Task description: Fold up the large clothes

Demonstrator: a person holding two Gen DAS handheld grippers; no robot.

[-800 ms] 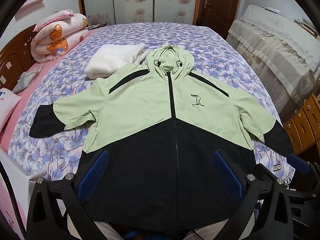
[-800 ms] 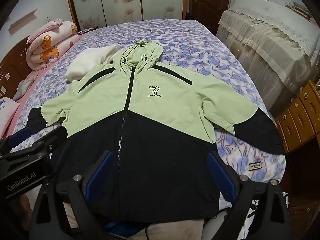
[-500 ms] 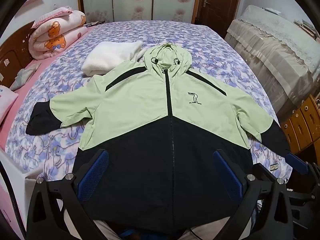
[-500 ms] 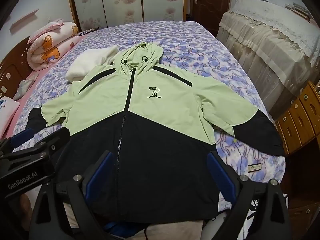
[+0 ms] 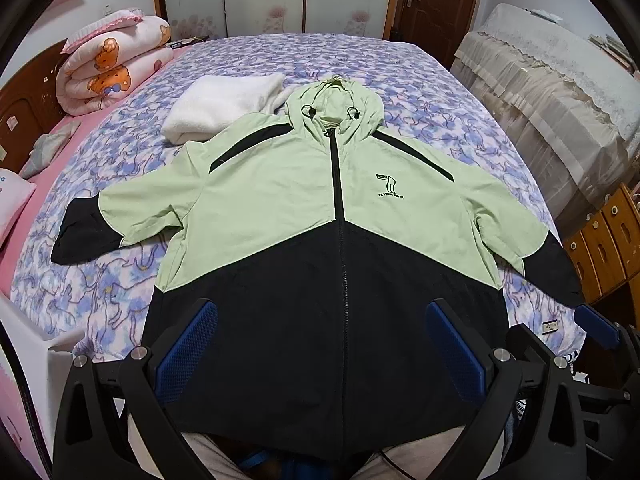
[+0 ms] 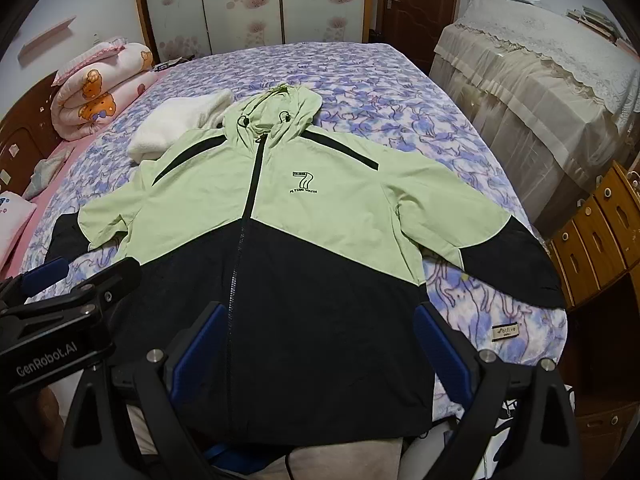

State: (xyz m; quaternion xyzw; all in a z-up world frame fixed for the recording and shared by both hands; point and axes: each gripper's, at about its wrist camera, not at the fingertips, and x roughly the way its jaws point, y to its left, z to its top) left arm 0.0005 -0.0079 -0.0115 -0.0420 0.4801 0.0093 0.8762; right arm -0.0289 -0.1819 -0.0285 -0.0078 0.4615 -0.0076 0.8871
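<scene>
A light green and black hooded jacket point(image 5: 304, 216) lies flat and zipped on the bed, front up, hood at the far end, both sleeves spread out; it also shows in the right wrist view point(image 6: 320, 216). My left gripper point(image 5: 320, 328) is open and empty, hovering above the jacket's black lower part near the hem. My right gripper point(image 6: 316, 328) is open and empty above the same black part, right of the zipper. The left gripper's body point(image 6: 60, 320) shows at the left of the right wrist view.
The bed point(image 5: 440, 92) has a purple floral cover. A folded white garment point(image 5: 220, 108) lies beside the hood. A rolled pink quilt point(image 5: 112, 68) sits far left. A lace-covered cabinet point(image 5: 560, 92) and wooden drawers point(image 5: 604, 240) stand right.
Both cameras have shifted slightly, so the jacket sits a little differently in view. The jacket has not moved and both grippers stay open.
</scene>
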